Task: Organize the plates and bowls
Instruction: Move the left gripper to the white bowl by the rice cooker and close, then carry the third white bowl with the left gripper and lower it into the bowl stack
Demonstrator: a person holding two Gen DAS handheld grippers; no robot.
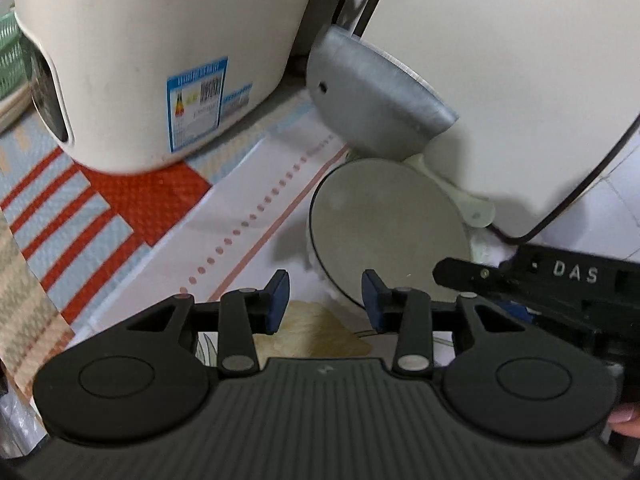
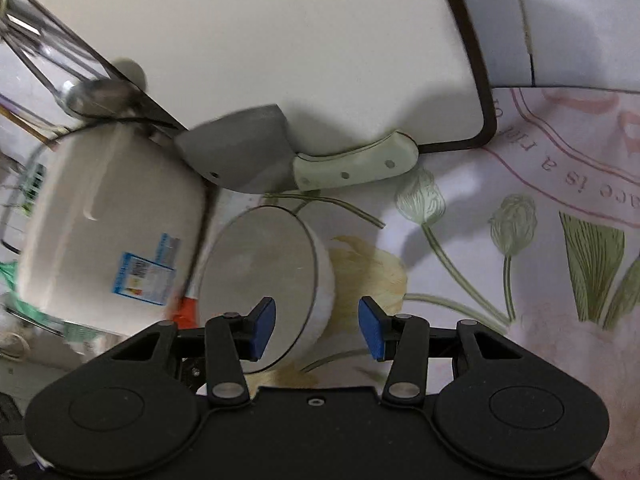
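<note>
White bowl [image 2: 260, 280], one, between the right gripper's [image 2: 316, 330] parted fingers; left gripper's [image 1: 325, 302] fingers parted, empty.

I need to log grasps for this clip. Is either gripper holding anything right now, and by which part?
Nothing is held. Left gripper and right gripper are both open, near the white bowl.

We read "DAS" in pale raised letters on the black body of the right gripper [image 1: 576, 276], seen from the left wrist. On the flowered cloth [image 2: 520, 264], pinkish print runs upside down: "...ace is a ri...", cut off both ends. The rice cooker [image 1: 152, 60] carries a blue label [image 1: 198, 100] w/ barcode & coloured bars; its text's too blurred to read.
</note>
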